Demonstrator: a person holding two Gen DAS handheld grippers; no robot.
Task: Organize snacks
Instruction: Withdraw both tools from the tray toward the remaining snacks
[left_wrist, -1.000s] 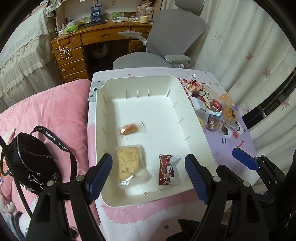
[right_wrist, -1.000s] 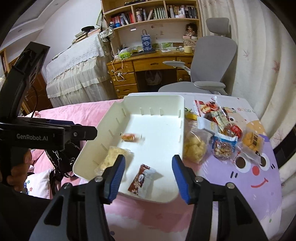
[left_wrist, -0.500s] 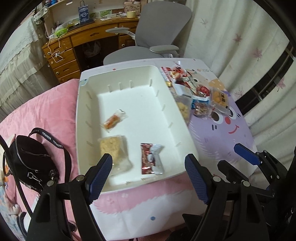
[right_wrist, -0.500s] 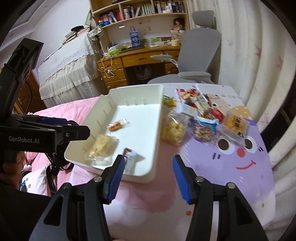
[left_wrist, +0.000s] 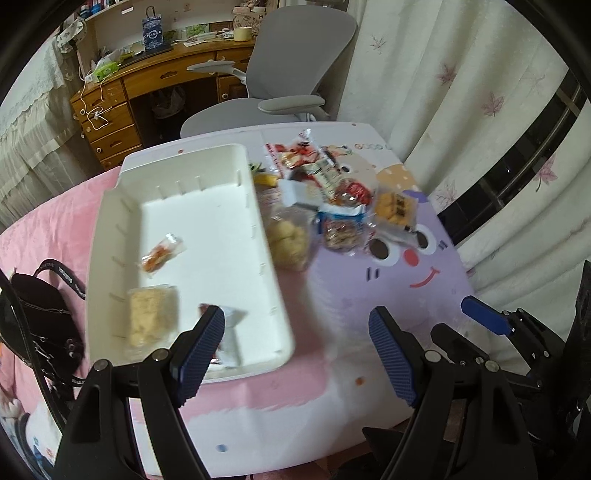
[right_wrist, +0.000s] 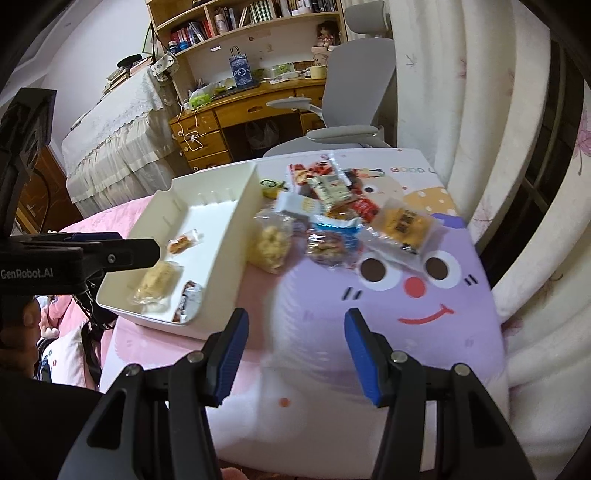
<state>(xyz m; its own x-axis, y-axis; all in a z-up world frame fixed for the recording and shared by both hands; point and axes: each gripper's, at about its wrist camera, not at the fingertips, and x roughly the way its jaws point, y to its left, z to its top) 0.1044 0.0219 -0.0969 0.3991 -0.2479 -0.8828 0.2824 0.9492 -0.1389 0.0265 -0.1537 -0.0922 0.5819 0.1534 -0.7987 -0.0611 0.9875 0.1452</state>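
A white tray (left_wrist: 207, 206) lies on the left of the cartoon-print table and holds three wrapped snacks: an orange one (left_wrist: 160, 253), a yellow cake (left_wrist: 151, 317) and a dark red packet (left_wrist: 229, 332). To the right of the tray lies a loose pile of snack packets (left_wrist: 332, 192), with a bag of yellow puffs (left_wrist: 288, 236) against the tray wall. My left gripper (left_wrist: 295, 321) hangs open and empty above the tray's near right corner. My right gripper (right_wrist: 295, 317) is open and empty over the purple face print, nearer than the snack pile (right_wrist: 332, 210) and right of the tray (right_wrist: 218, 218).
A grey office chair (left_wrist: 295, 74) and a wooden desk (left_wrist: 155, 74) stand behind the table. A black bag (left_wrist: 33, 325) lies on the pink bedding at left. Pale curtains (right_wrist: 480, 147) hang close along the table's right side. A hand (right_wrist: 18, 332) holds the left tool.
Both grippers have swung to the right, off the middle of the tray and toward the purple part of the table. Neither took hold of anything, and the snacks have not moved.
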